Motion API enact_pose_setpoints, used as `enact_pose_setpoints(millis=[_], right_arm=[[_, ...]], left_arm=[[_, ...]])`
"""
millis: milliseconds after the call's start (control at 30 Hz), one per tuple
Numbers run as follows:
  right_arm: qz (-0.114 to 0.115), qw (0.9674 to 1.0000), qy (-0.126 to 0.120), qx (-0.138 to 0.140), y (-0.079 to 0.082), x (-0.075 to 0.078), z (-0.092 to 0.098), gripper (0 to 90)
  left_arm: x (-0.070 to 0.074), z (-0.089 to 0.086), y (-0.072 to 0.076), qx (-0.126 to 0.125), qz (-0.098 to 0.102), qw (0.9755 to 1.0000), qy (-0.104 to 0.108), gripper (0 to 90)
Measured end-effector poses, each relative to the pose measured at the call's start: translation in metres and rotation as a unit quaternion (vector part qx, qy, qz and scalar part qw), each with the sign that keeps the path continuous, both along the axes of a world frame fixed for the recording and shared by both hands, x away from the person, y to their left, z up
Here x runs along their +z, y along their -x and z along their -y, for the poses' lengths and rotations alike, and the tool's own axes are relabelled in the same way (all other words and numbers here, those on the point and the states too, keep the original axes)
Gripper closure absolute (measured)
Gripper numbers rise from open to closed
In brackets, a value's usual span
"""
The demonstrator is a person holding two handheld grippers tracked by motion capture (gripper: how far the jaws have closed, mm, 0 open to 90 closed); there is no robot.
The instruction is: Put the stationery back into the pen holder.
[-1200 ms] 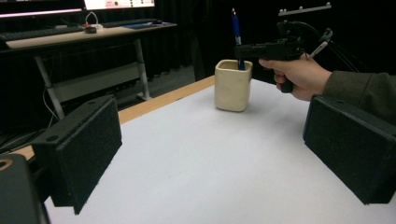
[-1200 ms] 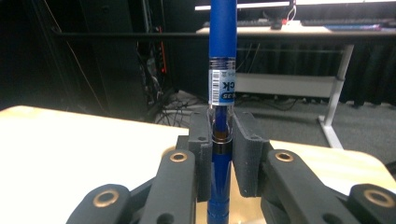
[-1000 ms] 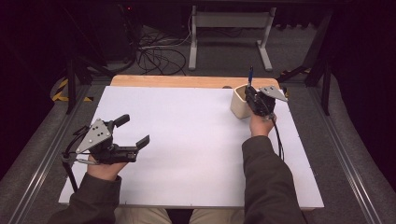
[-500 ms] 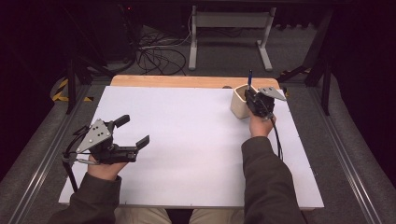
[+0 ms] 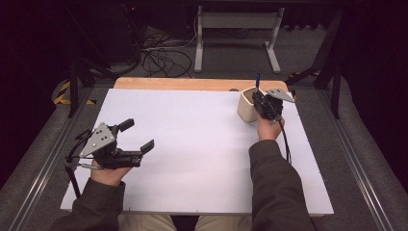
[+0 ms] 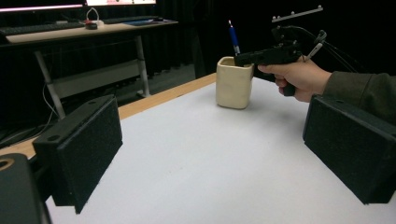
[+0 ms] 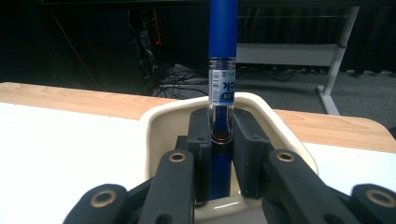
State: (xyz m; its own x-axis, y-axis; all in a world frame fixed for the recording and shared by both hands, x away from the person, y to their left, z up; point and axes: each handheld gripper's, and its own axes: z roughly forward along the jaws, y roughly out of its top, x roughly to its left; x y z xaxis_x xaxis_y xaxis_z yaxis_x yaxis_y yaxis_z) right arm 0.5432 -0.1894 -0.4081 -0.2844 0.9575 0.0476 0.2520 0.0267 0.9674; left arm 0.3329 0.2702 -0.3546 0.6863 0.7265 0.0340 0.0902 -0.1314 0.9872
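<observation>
One cream cup [image 5: 247,105] around gripped pen [image 7: 222,56]

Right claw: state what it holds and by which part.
The right claw grips an upright blue plastic pen by its clear lower barrel, over the cream ceramic cup. The left claw holds nothing.

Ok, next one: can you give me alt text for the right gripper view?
The right gripper has its two black jaws shut on an upright blue pen, held over the opening of a cream cup. The cup stands on a white table with a wooden edge; cables and a desk frame sit in the dark behind.
</observation>
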Motion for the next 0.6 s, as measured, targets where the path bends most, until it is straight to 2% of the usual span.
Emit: enact_pose_setpoints(millis=[600], right_arm=[[-0.008, 1.0, 0.001, -0.001, -0.0019, 0.0012, -0.0017, 77.9]], left_arm=[[-0.0025, 0.0, -0.0022, 0.003, -0.002, 1.0, -0.003, 5.6]])
